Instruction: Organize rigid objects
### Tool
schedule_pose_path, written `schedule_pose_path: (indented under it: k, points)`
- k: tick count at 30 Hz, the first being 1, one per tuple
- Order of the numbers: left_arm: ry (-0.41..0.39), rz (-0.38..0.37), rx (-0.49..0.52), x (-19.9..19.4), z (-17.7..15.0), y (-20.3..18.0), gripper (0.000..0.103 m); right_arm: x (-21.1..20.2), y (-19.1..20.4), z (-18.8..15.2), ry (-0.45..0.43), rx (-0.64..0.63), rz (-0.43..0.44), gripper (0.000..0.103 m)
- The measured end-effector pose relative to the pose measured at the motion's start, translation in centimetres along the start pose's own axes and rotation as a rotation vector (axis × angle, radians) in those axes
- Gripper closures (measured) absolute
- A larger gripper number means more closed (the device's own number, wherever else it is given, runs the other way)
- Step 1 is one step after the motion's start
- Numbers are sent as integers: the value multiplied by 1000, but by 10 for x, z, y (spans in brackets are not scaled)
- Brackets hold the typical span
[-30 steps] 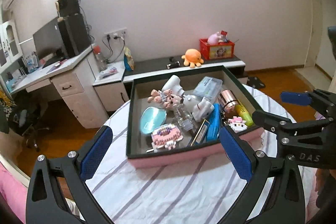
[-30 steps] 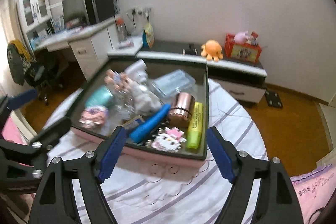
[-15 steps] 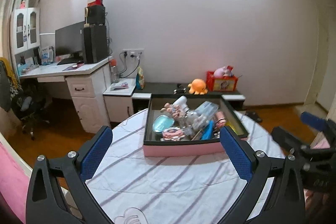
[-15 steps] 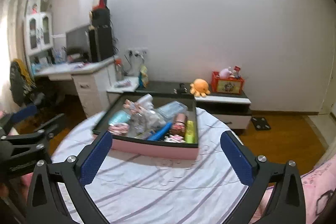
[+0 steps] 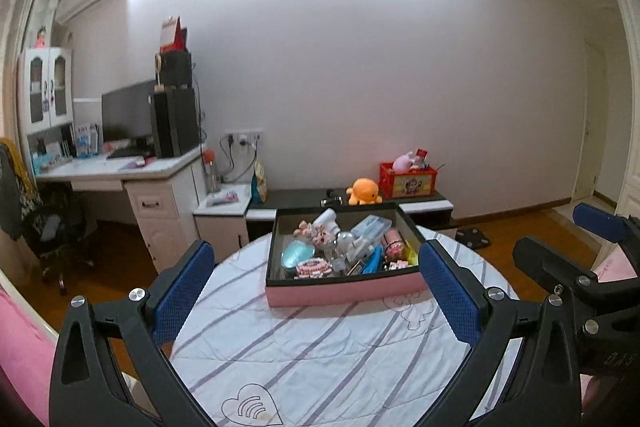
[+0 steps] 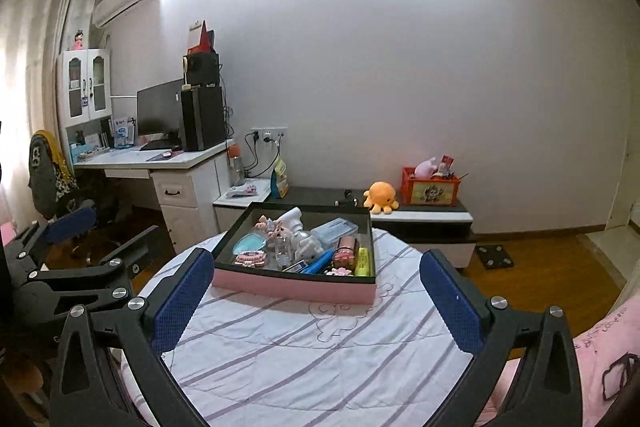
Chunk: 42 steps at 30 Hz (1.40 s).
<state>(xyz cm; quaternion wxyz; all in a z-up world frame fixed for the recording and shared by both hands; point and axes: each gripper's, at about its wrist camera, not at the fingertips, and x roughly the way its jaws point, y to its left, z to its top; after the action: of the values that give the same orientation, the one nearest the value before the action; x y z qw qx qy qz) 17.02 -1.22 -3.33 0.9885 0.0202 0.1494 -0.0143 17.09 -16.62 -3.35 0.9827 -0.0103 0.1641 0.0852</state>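
Table with loaded box — both grippers held back, empty.

The round table (image 5: 320,359), under a striped cloth, carries one pink box (image 5: 344,291) at its far side; all visible small rigid objects (image 6: 304,251) lie inside it — jumbled, not sorted, none on the cloth. This fits items gathered, or a full box awaiting sorting; progress cannot be settled. The left gripper (image 5: 320,291) and right gripper (image 6: 316,301) stand wide apart, holding nothing, well short of the box.
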Motion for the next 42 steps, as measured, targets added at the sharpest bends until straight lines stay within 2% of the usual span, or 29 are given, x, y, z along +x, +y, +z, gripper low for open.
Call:
schedule_pose_path:
  k: [8,16,32,42]
  points:
    - [-109,24,18,-48,11,-4,0,-41,6,6,-83,-6,5,0]
    - [-199,58,30,-97,14,-7,0,-86,18,9,-174,-37,-40,0]
    - [-261,91,22,-155,4,-7,0,-136,27,3,-239,-41,-36,0]
    - [-279,98,33,-165,5,-7,0,-144,29,1,-253,-40,-38,0]
